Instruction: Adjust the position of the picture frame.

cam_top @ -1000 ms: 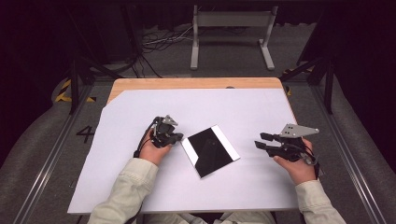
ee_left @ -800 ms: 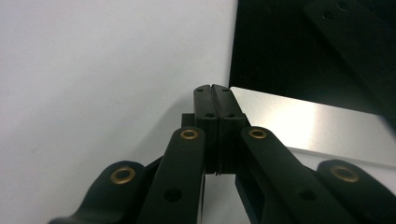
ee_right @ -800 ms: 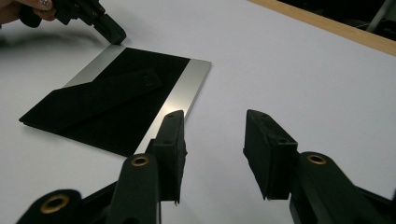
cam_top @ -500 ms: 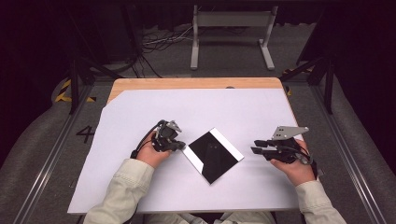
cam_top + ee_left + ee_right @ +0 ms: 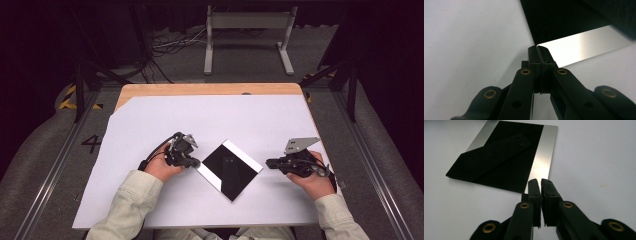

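At the near edge of the table (image 5: 150,102), 2 pale sleeves (image 5: 131,199) are coming in from below, each hand carrying a gripper over the white sheet (image 5: 200,115) that is covering most of the wooden top. The left gripper (image 5: 192,162) is sitting with its jaws fully together, tips lying right at the left corner of the picture frame (image 5: 229,167); in the left gripper view the closed tips (image 5: 537,51) are meeting that corner where the black backing gives way to the silver border, though whether they are pinching the edge or merely touching it I cannot tell. The right gripper (image 5: 270,162) is lying just beside the frame's right corner, its jaws having just been closing and now standing all but together, with nothing between them (a thin slit is showing in the right gripper view (image 5: 540,186)). The frame is lying face down near the middle of the sheet, between the 2 grippers, turned like a diamond, its black stand (image 5: 489,153) folded flat across the back. Farther off, beyond the table, a grey metal stand (image 5: 247,32) and some cables (image 5: 172,45) are resting on the dark floor.
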### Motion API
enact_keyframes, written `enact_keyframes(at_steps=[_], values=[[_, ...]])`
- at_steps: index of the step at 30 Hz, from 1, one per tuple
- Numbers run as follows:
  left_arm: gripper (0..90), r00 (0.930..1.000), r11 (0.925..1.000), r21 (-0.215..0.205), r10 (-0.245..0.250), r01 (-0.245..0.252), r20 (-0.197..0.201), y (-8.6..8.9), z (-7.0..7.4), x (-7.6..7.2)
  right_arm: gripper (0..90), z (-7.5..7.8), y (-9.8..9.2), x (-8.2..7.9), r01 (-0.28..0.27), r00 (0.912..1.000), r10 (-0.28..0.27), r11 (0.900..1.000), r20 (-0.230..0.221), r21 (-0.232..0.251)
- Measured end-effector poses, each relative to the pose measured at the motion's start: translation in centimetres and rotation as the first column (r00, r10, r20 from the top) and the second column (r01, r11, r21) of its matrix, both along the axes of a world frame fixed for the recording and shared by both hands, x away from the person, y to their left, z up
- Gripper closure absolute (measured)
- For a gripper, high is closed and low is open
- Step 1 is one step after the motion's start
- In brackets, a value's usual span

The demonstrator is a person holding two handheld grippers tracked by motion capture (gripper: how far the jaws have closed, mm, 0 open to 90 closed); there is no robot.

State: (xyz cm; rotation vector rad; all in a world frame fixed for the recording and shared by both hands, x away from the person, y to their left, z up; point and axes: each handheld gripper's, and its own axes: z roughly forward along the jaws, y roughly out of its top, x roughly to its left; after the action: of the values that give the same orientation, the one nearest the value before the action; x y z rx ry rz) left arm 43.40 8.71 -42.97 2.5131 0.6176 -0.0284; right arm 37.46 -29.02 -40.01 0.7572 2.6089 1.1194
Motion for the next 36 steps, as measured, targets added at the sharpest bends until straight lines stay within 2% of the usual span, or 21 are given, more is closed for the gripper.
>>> enact_keyframes(at_steps=[4,5,7,13,19,25,30,33,36], values=[[90.0,0.9997,0.9997,-0.014,0.022,-0.022,-0.011,0.1,0.0,0.0,89.9,-0.5,0.7,0.0,-0.033,0.9993,0.032,0.999,-0.018,-0.022],[88.8,0.9995,0.9993,-0.017,0.032,-0.032,-0.003,0.2,0.0,0.0,89.9,-0.6,0.9,0.0,-0.036,0.9991,0.036,0.999,-0.021,-0.025],[79.1,0.9970,0.9961,-0.043,0.077,-0.076,0.008,0.4,0.0,0.1,90.0,-0.9,1.3,-0.1,-0.046,0.9987,0.046,0.998,-0.021,-0.033],[77.3,0.9874,0.9860,-0.101,0.140,-0.132,0.074,1.4,0.7,0.3,90.0,-2.0,2.7,-0.2,-0.076,0.9965,0.074,0.995,-0.040,-0.069],[76.8,0.9787,0.9760,-0.145,0.178,-0.163,0.102,2.1,1.1,0.2,90.0,-2.9,3.3,0.0,-0.065,0.9969,0.059,0.992,-0.052,-0.109],[75.2,0.9744,0.9703,-0.157,0.201,-0.184,0.101,2.6,1.1,0.0,90.0,-3.0,3.5,0.2,-0.064,0.9969,0.057,0.991,-0.055,-0.122],[74.4,0.9722,0.9672,-0.156,0.216,-0.200,0.091,3.4,1.0,-0.4,90.0,-2.9,4.0,0.7,-0.052,0.9986,0.050,0.984,-0.015,-0.171],[73.6,0.9709,0.9667,-0.144,0.225,-0.212,0.082,3.7,0.7,-0.7,90.0,-2.9,4.5,1.1,-0.032,0.9995,0.032,0.983,0.001,-0.181],[73.6,0.9679,0.9630,-0.140,0.242,-0.230,0.069,4.2,0.5,-0.9,90.0,-2.9,5.2,1.7,-0.005,0.9996,0.009,0.981,0.025,-0.193]])
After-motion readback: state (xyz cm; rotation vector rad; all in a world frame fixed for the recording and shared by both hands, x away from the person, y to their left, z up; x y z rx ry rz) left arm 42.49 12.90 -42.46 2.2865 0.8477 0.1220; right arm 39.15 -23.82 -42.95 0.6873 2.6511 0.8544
